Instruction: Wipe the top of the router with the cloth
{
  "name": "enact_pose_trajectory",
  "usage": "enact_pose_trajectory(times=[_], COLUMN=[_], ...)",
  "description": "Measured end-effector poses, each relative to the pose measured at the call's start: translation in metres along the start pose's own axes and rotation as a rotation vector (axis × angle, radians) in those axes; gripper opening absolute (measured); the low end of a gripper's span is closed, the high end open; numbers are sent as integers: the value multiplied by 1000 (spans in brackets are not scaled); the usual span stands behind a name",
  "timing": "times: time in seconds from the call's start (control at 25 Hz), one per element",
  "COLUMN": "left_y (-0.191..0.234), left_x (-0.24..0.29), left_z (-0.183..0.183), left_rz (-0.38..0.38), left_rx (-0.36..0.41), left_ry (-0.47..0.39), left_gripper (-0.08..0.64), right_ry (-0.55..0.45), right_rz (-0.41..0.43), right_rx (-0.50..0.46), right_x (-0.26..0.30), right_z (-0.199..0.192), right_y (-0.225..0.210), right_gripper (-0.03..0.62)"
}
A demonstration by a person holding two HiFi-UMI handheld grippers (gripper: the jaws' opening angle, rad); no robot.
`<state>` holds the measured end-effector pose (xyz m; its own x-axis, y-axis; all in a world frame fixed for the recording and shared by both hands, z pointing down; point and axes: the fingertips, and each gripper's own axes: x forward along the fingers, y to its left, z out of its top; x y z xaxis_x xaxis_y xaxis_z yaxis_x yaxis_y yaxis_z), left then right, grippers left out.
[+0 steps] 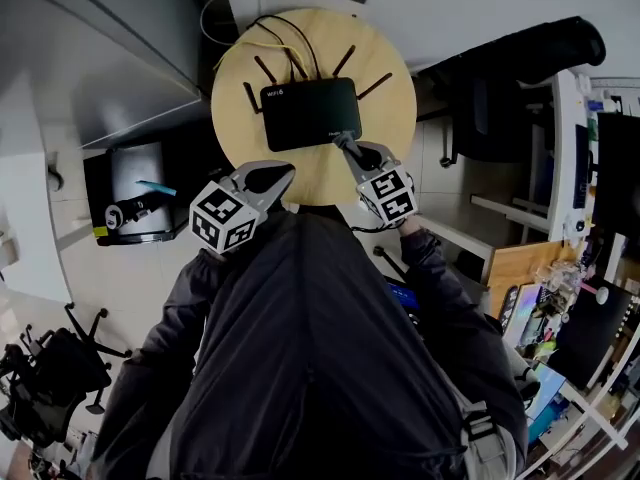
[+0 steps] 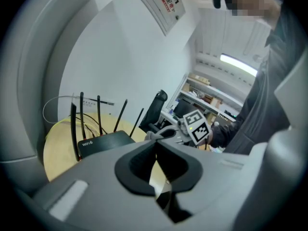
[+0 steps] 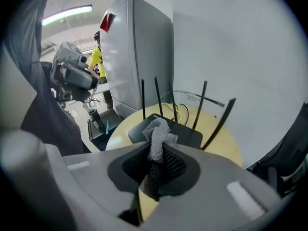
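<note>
- The grey plastic left gripper (image 1: 270, 176), with its marker cube, hung over the near edge of the table, apart from the router. Its dark pads met along a seam with nothing between them.
- The round pale wooden table (image 1: 235, 88) carried the flat black plastic router (image 1: 310, 113) at its middle. Thin stick antennas (image 1: 374, 86) stood along its back and sides, and black and yellow cables (image 1: 285, 36) trailed behind.
- The right gripper (image 1: 346, 144) sat at the router's near right corner. Its jaws were clamped on a crumpled grey cloth (image 3: 157, 134) of knobbly weave, whose free tuft poked forward over the lid.
- The wipe looked to be only at its start.
- The next move called for pressing the soft tuft onto the smooth lid and sweeping leftward. It needed light pressure, since the slim casing might slide, and had to stay clear of the antennas.
</note>
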<state>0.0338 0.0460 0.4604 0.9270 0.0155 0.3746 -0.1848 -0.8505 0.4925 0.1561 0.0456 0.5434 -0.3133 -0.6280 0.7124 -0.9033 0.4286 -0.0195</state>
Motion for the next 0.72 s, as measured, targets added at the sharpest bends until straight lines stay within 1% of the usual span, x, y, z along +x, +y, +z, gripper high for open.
enact_pose_trajectory(times=[0.2, 0.36, 0.52, 0.72], left_y=[-1, 3, 1, -3], left_x=[-9, -17, -19, -17], left_z=[-3, -6, -9, -10], left_rz=[-23, -26, -39, -58], left_rx=[16, 16, 18, 19], left_ry=[-14, -22, -24, -17], left_gripper=[0, 0, 0, 0], right_ry=[-73, -111, -118, -112], right_rz=[38, 68, 94, 94], right_rx=[4, 8, -4, -4], right_x=[-19, -26, -26, -29], right_z=[41, 64, 71, 70], right_y=[47, 72, 88, 91], right_gripper=[32, 32, 32, 31])
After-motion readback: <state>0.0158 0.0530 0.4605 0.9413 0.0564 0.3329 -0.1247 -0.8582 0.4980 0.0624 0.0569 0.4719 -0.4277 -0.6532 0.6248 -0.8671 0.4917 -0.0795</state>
